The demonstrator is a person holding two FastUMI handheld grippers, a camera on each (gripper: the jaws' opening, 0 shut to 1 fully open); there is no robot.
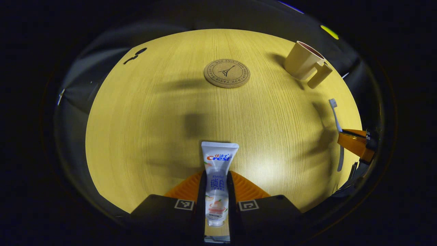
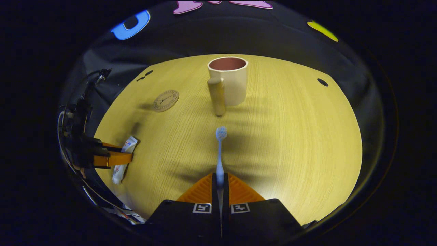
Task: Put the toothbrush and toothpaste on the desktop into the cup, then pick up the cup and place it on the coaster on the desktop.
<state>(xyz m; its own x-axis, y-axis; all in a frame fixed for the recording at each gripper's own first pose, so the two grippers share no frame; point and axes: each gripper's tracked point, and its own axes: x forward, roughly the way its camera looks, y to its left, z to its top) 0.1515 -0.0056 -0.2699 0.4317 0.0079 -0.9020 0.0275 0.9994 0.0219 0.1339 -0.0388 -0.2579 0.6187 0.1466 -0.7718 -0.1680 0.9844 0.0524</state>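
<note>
In the left gripper view my left gripper (image 1: 217,177) is shut on a white toothpaste tube (image 1: 218,160) that points forward over the wooden table (image 1: 143,130). The round cork coaster (image 1: 226,73) lies ahead, and the cream cup (image 1: 302,61) with a wooden handle stands at the far right. In the right gripper view my right gripper (image 2: 220,177) is shut on the handle of a light blue toothbrush (image 2: 220,150), bristle head pointing toward the cup (image 2: 232,82), which stands upright a short way ahead. The left gripper (image 2: 116,158) with the tube (image 2: 122,160) shows at the left edge.
The coaster (image 2: 166,100) sits left of the cup in the right gripper view. Small dark holes mark the table at the far left (image 1: 140,51) and far right (image 2: 322,82). The right gripper (image 1: 355,141) with the toothbrush (image 1: 335,114) shows by the table's right edge.
</note>
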